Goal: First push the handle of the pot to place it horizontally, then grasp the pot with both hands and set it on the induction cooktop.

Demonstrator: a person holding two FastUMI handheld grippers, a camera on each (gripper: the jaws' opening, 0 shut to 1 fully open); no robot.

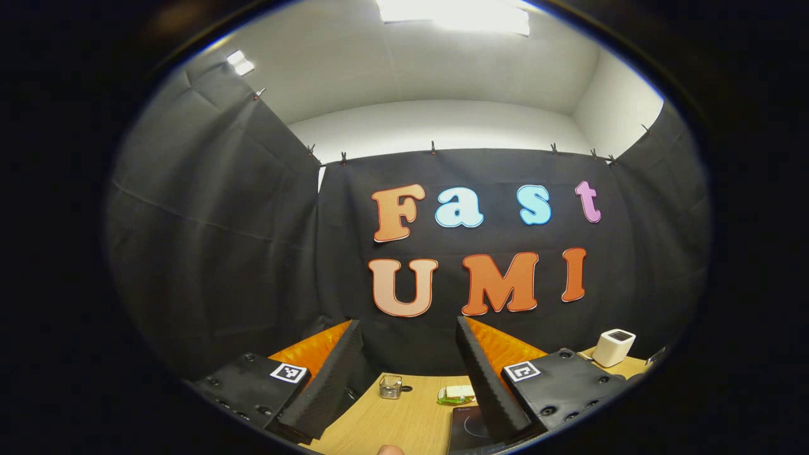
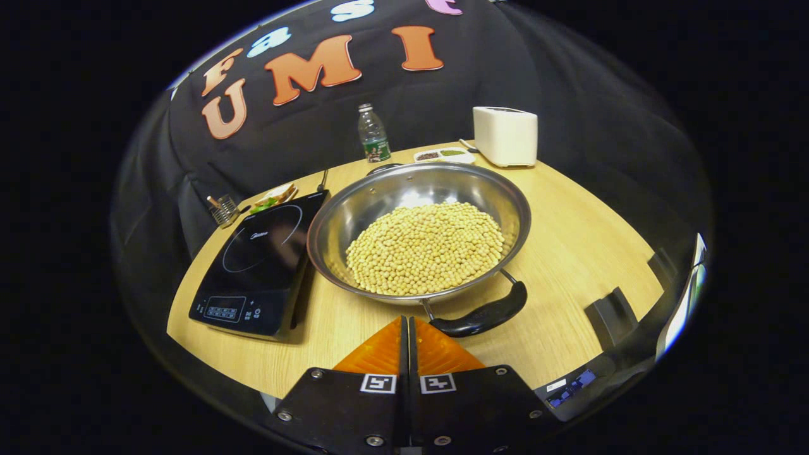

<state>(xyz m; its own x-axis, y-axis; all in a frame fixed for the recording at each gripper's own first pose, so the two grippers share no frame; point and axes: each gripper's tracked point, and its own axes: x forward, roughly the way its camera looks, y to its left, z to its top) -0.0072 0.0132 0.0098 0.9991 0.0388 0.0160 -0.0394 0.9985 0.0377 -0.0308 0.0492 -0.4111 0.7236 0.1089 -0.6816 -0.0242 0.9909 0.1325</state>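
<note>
Pot point(image 2: 420, 234) sits beside cooktop point(image 2: 259, 265), handle point(image 2: 483, 314) skewed; right gripper point(image 2: 409, 341) pinched closed, empty, probably for nudging it; left gripper point(image 1: 407, 373) wide open, empty.

Left gripper point(image 1: 407, 373): two black bodies with round screws, each bearing a white square tag with a black pattern; the fingers are orange and ribbed outside, faced with black ridged pads. Right gripper point(image 2: 407, 328): matching black plates, silver screws, white tags, orange ribbed fingers.
</note>
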